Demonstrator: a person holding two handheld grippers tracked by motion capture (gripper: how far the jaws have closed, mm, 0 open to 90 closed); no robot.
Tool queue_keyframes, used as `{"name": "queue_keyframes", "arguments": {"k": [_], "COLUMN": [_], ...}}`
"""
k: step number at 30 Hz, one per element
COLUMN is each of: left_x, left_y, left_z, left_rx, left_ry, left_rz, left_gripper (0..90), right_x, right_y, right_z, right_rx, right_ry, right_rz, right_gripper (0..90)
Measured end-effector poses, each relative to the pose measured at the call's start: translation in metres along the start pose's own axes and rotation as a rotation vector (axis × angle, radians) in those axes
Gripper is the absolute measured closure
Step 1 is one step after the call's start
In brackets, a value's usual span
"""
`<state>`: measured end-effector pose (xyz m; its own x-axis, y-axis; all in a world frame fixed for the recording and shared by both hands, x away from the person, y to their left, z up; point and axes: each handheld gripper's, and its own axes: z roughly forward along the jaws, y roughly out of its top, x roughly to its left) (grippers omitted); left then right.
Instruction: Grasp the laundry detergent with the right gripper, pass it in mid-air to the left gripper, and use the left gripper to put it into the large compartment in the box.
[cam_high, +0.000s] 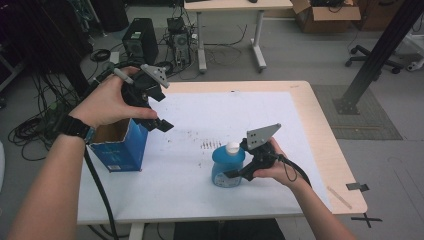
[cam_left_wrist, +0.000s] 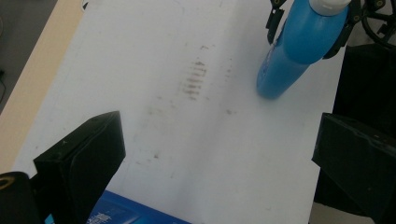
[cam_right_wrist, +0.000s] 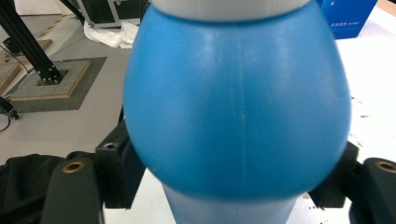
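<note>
right hand-held gripper (cam_high: 239, 169) clamps upright blue bottle (cam_high: 227, 167); box (cam_high: 119, 146) stands left of bottle, under open left hand-held gripper (cam_high: 159, 119).

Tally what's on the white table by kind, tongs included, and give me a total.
Blue bottles: 1
Blue cardboard boxes: 1
Tongs: 2, left tongs open above the box, right tongs closed on the bottle
Total: 4
</note>
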<state>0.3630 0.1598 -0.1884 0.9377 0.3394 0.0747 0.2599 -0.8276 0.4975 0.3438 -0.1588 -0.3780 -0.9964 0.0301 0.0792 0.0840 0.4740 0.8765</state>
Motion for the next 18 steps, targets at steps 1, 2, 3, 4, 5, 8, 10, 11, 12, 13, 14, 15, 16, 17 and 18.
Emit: {"name": "queue_keyframes", "arguments": {"k": [1, 2, 3, 4, 5, 8, 10, 11, 12, 13, 14, 15, 16, 17, 18], "left_x": [-0.0001, 0.0001, 0.0000, 0.0001, 0.0000, 0.0001, 0.0003, 0.0003, 0.0002, 0.0003, 0.0004, 0.0005, 0.0006, 0.0006, 0.0007], "left_y": [-0.0001, 0.0000, 0.0000, 0.0000, 0.0001, 0.0003, 0.0003, 0.0003, 0.0003, 0.0003, 0.0003, 0.0002, 0.0003, 0.0003, 0.0002], "left_z": [0.0000, 0.0000, 0.0000, -0.0001, 0.0000, 0.0001, 0.0002, 0.0003, 0.0005, 0.0005, 0.0007, 0.0008, 0.0008, 0.0008, 0.0008], "left_rx": [0.000, 0.001, 0.001, 0.000, -0.001, 0.000, 0.000, 0.001, 0.000, 0.000, 0.000, 0.000, 0.001, 0.001, 0.001], "left_ry": [0.000, 0.004, 0.005, 0.003, 0.004, 0.005, 0.005, 0.005, 0.005, 0.004, 0.002, 0.002, 0.003, 0.003, 0.003], "left_rz": [0.000, -0.001, -0.006, -0.006, -0.005, -0.006, -0.005, -0.006, -0.006, -0.006, -0.005, -0.006, -0.007, -0.007, -0.007], "left_gripper": [2.7, 2.7, 2.7, 2.7, 2.7, 2.7, 2.7, 2.7, 2.7, 2.7, 2.7, 2.7, 2.7, 2.7, 2.7], "right_x": [0.0001, 0.0003, 0.0002, 0.0003, 0.0004, 0.0000, -0.0003, -0.0004, -0.0004, -0.0003, -0.0004, -0.0006, -0.0006, -0.0006, -0.0007], "right_y": [-0.0005, -0.0007, -0.0009, -0.0011, -0.0014, -0.0023, -0.0029, -0.0031, -0.0034, -0.0036, -0.0038, -0.0041, -0.0045, -0.0045, -0.0047], "right_z": [0.0002, 0.0003, 0.0003, 0.0003, 0.0002, -0.0001, -0.0005, -0.0006, -0.0007, -0.0008, -0.0006, -0.0005, -0.0003, -0.0003, -0.0003], "right_rx": [0.000, -0.001, -0.001, -0.001, -0.001, -0.005, -0.007, -0.007, -0.008, -0.008, -0.007, -0.006, -0.007, -0.007, -0.007], "right_ry": [0.000, -0.002, -0.001, 0.001, 0.000, 0.001, 0.002, 0.002, 0.003, 0.002, 0.003, 0.003, 0.001, 0.001, 0.002], "right_rz": [-0.003, -0.002, -0.003, -0.003, -0.003, -0.003, -0.004, -0.003, -0.003, -0.002, -0.002, -0.004, -0.004, -0.004, -0.003], "right_gripper": [27.6, 27.9, 28.1, 28.2, 28.9, 31.0, 32.8, 33.2, 33.3, 33.4, 33.6, 33.8, 34.2, 34.2, 34.2]}}
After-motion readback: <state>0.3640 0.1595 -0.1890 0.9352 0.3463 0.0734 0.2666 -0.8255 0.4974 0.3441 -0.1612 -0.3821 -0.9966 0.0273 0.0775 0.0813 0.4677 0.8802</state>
